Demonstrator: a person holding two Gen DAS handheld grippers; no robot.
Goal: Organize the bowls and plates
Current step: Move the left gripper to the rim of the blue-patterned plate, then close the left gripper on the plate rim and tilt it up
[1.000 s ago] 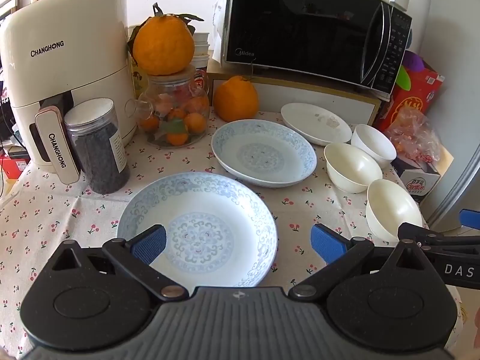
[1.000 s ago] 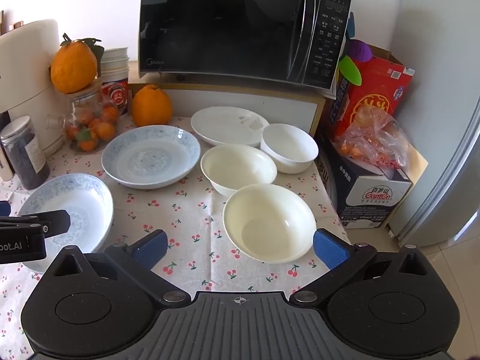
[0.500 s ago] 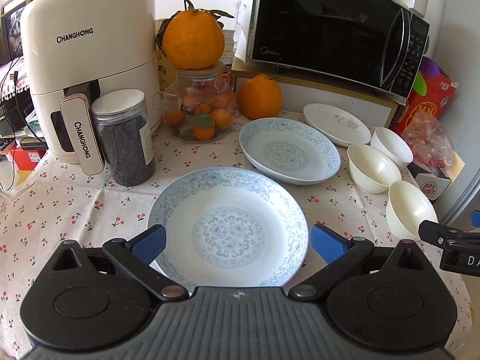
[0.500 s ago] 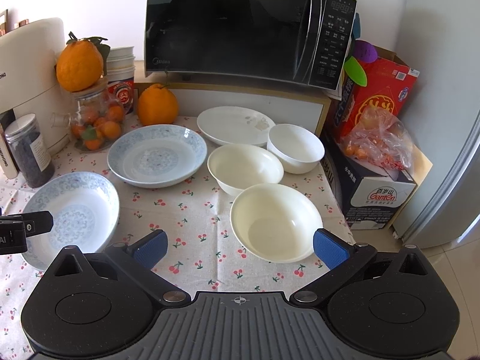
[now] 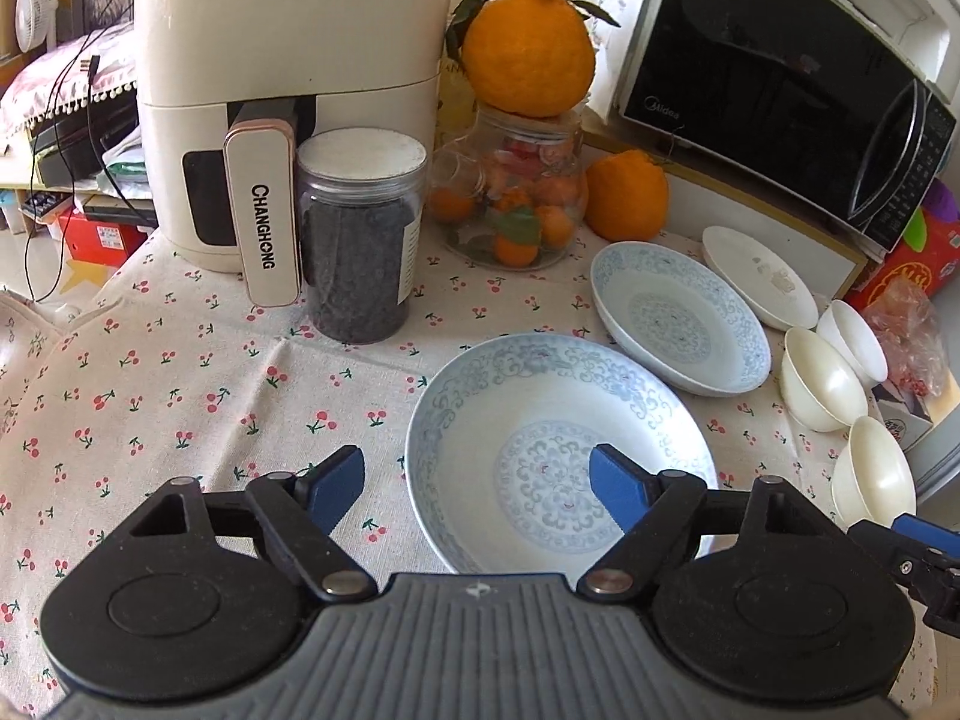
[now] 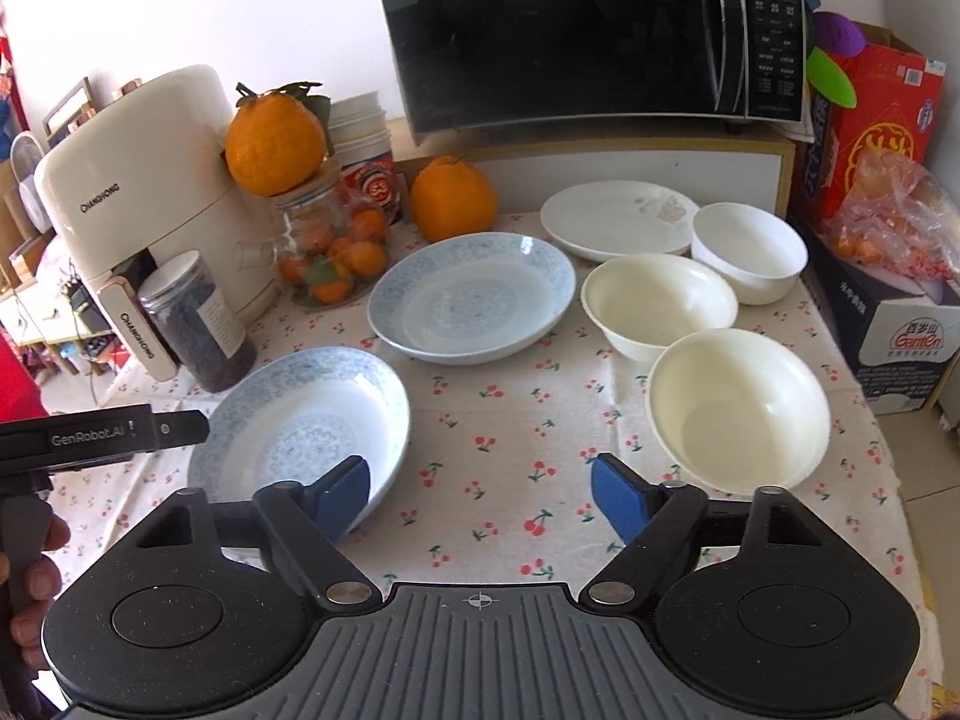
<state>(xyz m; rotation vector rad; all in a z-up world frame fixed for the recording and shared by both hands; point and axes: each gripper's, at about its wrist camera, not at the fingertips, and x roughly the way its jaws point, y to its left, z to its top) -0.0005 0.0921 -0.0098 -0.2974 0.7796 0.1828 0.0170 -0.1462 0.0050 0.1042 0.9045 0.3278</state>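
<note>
Two blue-patterned plates lie on the cherry-print cloth: a near one (image 5: 540, 420) (image 6: 312, 414) and a far one (image 5: 678, 324) (image 6: 474, 294). A plain white plate (image 5: 756, 282) (image 6: 618, 219) lies behind them. Three white bowls sit at the right: near (image 6: 738, 408), middle (image 6: 657, 303), far (image 6: 747, 249). My left gripper (image 5: 477, 489) is open and empty, its right finger over the near plate's left part. My right gripper (image 6: 480, 495) is open and empty above the cloth, between the near plate and the near bowl.
A cream air fryer (image 5: 282, 78), a dark jar (image 5: 360, 234) and a glass jar of oranges (image 5: 516, 204) stand at the back left. A microwave (image 6: 594, 30) is behind the dishes. Boxes and a bag (image 6: 882, 240) line the right edge.
My left gripper has swung to the left, so the near plate now lies under its right finger. My right gripper has shifted left too, from over the near bowl to the cloth.
</note>
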